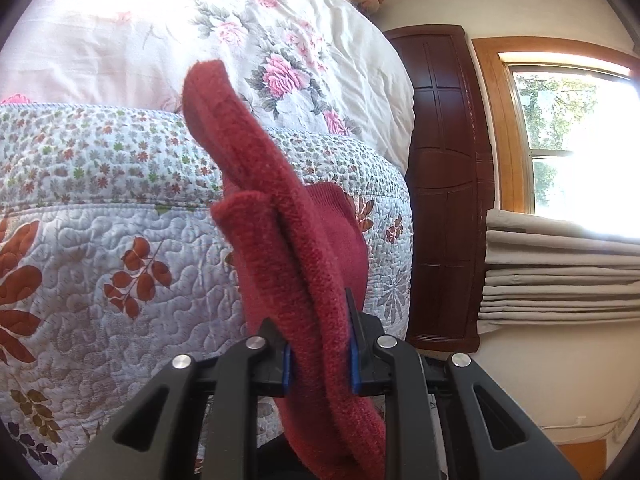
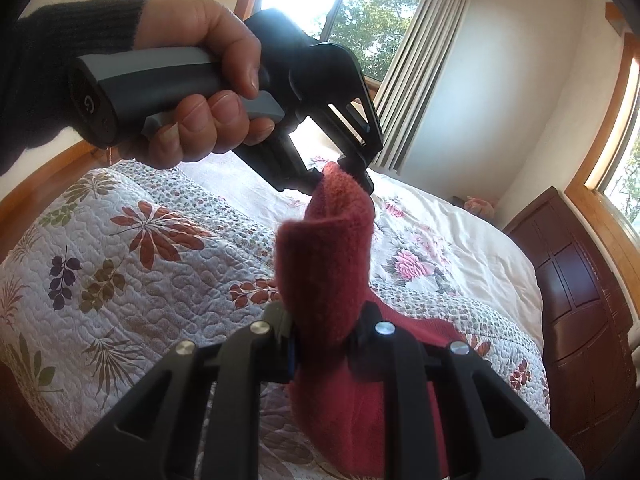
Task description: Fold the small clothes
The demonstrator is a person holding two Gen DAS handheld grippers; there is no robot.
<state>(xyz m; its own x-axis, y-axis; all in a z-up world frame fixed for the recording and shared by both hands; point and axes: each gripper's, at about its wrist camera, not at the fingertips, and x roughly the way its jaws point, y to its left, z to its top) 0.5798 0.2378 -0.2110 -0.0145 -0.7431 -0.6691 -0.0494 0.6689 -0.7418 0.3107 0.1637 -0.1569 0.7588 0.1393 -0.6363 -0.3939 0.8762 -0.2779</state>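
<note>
Left wrist view: our left gripper (image 1: 320,354) clenched on red sock (image 1: 280,208), fabric pinched between blue pads (image 1: 285,368). Sock rises up and far from jaws, held above quilted bedspread (image 1: 100,248). Floral duvet (image 1: 248,40) beyond; dark wooden headboard (image 1: 444,184) at right.

Right wrist view: our right gripper (image 2: 326,340) grasping same sock's near end. Sock's far end held by left gripper, gripped by hand (image 2: 200,80) in dark sleeve (image 2: 52,60). Sock spans between both, above bedspread.
</note>
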